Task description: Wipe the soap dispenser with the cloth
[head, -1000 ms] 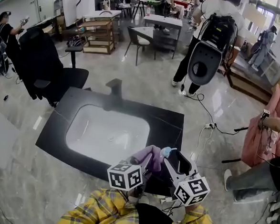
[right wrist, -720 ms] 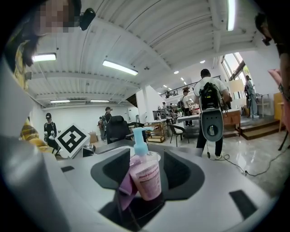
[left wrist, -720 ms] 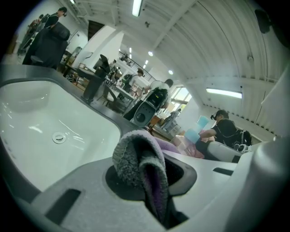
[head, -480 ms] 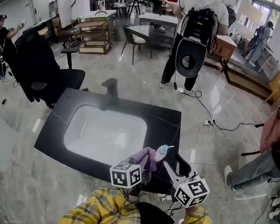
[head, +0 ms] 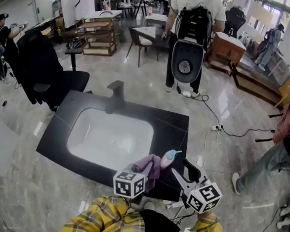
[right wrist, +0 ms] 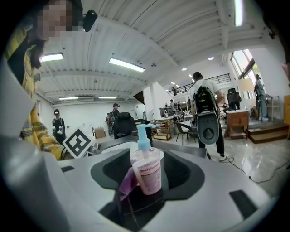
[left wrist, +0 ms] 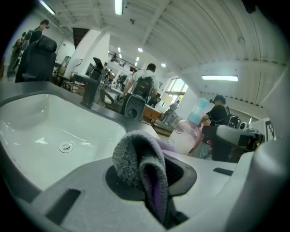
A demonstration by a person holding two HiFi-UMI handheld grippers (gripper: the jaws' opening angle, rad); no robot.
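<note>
Left tool: the left tool is pressed shut on a fuzzy purple cloth, and a fold of it sticks up between the jaws.
Right tool: the right tool pinches a clear pink plastic soap dispenser with a light blue pump, one jaw on each side.
Bottle: it stands upright; I cannot tell if its bottom rests on anything.
Touching: the cloth lies against the bottle's left side.
Place: both are over the near edge of a flat black stone tabletop, close to its near right corner.
Sink: a white sink fills the middle of the tabletop, with a black tap at the far edge.
Open room: a bare black strip runs between the sink and the right edge.
Around the edges: shiny grey floor on all sides.
Far left corner: a black office chair stands near it.
Right side: a black cable lies on the floor.
Far away: a person with a backpack stands well beyond the far edge.
</note>
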